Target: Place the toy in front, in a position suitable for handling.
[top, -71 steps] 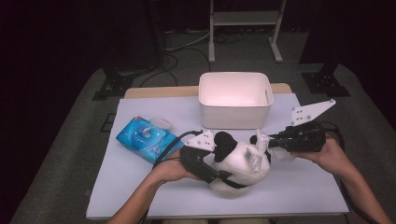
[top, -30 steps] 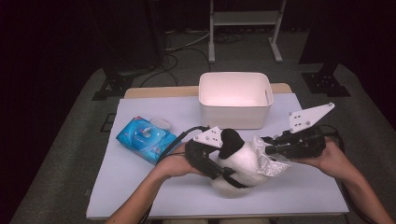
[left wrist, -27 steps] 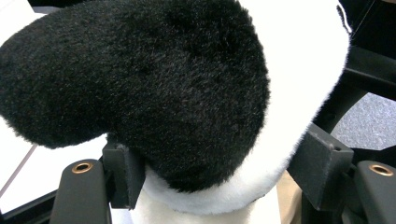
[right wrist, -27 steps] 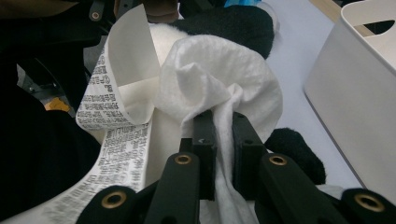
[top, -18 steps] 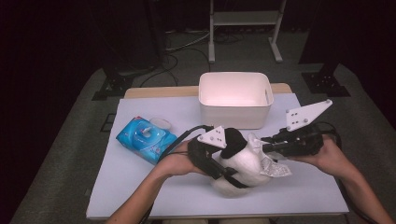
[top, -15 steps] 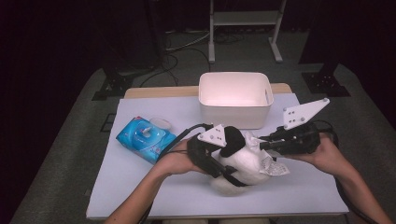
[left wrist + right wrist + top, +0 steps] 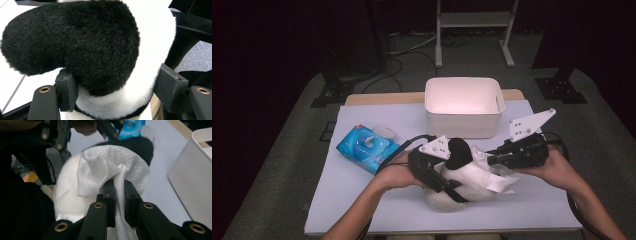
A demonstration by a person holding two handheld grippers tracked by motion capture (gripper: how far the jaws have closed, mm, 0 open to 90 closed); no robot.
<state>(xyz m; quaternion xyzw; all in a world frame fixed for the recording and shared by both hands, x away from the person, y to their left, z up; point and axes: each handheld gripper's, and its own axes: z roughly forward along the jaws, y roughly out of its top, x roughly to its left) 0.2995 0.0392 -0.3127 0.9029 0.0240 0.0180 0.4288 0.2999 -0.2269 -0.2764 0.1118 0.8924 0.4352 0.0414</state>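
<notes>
- A black-and-white plush toy (image 7: 462, 182) sits on the lavender table top (image 7: 362, 210), toward the 6 o'clock edge of it in the high view
- The left gripper (image 7: 447, 172), coming in from 8 o'clock, has its jaws partly spread and pressed against the toy's white neck below the black ear (image 7: 75, 42); in the left gripper view both pads (image 7: 66, 91) sink into the fur
- The right gripper (image 7: 492, 161) comes in from 3 o'clock, its jaws nearly together and pinching a white wipe (image 7: 105, 170)
- In the right gripper view the wipe is bunched between the pads and spreads over the toy's white side
- A white bin (image 7: 464, 106) stands at 12 o'clock from the toy, near it but apart
- A blue wipes pack (image 7: 367, 147) lies at 10 o'clock from the toy, just beside the left hand (image 7: 399, 172)
</notes>
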